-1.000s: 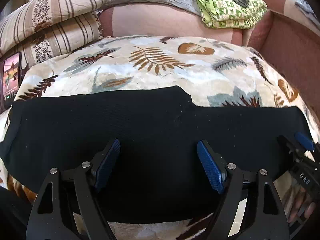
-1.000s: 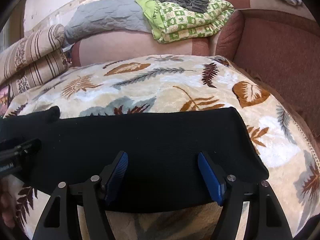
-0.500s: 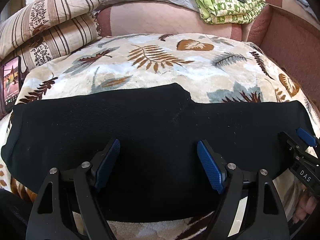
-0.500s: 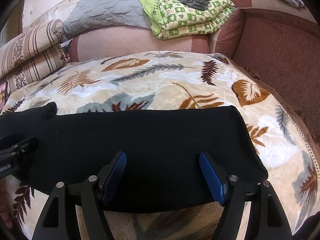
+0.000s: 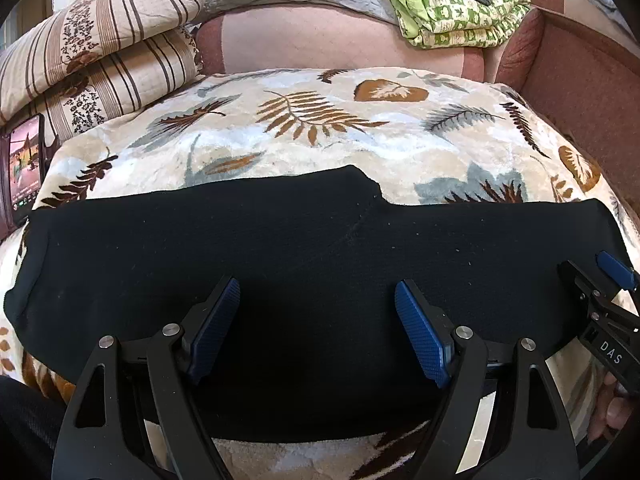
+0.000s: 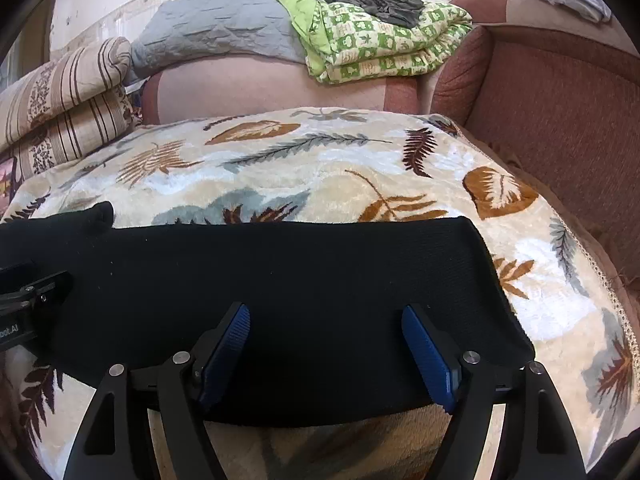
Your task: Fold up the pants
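Black pants (image 5: 320, 240) lie folded lengthwise in a long flat band across a leaf-patterned blanket (image 5: 320, 120). My left gripper (image 5: 316, 284) hovers open over the near edge of the left half, nothing between its blue pads (image 5: 418, 336). My right gripper (image 6: 325, 308) is over the near edge of the right half (image 6: 280, 264), close to the pants' end. Its jaws are opening, and no cloth is pinched between them. Each gripper shows at the edge of the other's view: the right gripper (image 5: 600, 280) and the left gripper (image 6: 32, 284).
Striped pillows (image 5: 100, 60) are stacked at the back left, with a lit phone (image 5: 26, 168) beside them. A grey quilt (image 6: 224, 28) and a folded green quilt (image 6: 380, 40) rest on the sofa back. A reddish sofa arm (image 6: 560, 120) borders the right.
The right gripper's jaws have spread slightly wider. The pants and both hands have stayed where they were.
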`<state>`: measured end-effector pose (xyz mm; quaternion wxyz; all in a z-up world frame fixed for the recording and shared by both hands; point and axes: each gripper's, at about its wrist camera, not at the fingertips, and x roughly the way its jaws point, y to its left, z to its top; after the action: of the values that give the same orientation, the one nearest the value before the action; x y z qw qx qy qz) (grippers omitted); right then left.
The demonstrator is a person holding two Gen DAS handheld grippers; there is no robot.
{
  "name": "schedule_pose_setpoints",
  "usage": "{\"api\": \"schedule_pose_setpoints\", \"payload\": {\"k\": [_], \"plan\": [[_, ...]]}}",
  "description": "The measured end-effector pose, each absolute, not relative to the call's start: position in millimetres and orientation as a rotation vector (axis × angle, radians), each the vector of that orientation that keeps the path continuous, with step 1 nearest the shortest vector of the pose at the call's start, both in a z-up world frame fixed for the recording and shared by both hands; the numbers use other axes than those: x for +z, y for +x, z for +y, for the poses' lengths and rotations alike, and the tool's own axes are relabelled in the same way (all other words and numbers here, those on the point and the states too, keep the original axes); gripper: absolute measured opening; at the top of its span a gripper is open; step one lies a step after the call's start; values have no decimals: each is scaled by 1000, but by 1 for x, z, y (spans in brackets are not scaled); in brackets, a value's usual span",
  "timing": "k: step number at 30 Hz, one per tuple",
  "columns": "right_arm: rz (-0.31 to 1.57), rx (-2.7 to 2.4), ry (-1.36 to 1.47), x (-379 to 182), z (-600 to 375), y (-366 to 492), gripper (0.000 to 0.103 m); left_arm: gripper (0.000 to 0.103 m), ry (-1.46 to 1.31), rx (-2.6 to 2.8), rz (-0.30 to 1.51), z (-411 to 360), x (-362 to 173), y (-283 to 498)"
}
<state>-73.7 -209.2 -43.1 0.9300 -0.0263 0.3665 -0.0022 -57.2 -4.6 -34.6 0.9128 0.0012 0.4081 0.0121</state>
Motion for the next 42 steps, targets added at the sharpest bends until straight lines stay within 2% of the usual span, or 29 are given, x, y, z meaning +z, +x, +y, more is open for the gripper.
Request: {"api": "schedule_pose_setpoints", "payload": {"k": [6,9,11,13,16,23,27,31,34,36,38,42], "plan": [[764,14,-17,-34,-218,-73,76,80,-105,-12,799,9,-20,-63],[657,15,-10,-15,-219,-83,76,80,-164,63,770,27,-10,-64],[694,28,-10,-20,-218,-79,76,80,-166,102,864,33,-23,-54],[821,34,-13,-43,-217,-67,77,80,-111,111,864,26,-28,-54],[796,15,-55,-40,-211,-69,78,85,-26,104,870,10,-30,-56],[666,-93,-13,-3,-244,-84,78,87,-26,103,863,13,-32,-58],[588,-210,268,19,-318,-117,78,89,-34,107,865,13,-34,-57],[598,-54,709,-7,-378,-134,78,89,-36,112,855,13,-35,-57],[600,160,966,-26,-388,-127,78,89,-31,111,849,12,-35,-58],[633,162,1059,-37,-393,-122,78,89,-31,111,847,12,-36,-58],[692,98,1098,-47,-395,-118,69,89,-28,113,845,12,-36,-58],[759,79,1124,-45,-394,-112,68,89,-29,113,845,12,-35,-58]]}}
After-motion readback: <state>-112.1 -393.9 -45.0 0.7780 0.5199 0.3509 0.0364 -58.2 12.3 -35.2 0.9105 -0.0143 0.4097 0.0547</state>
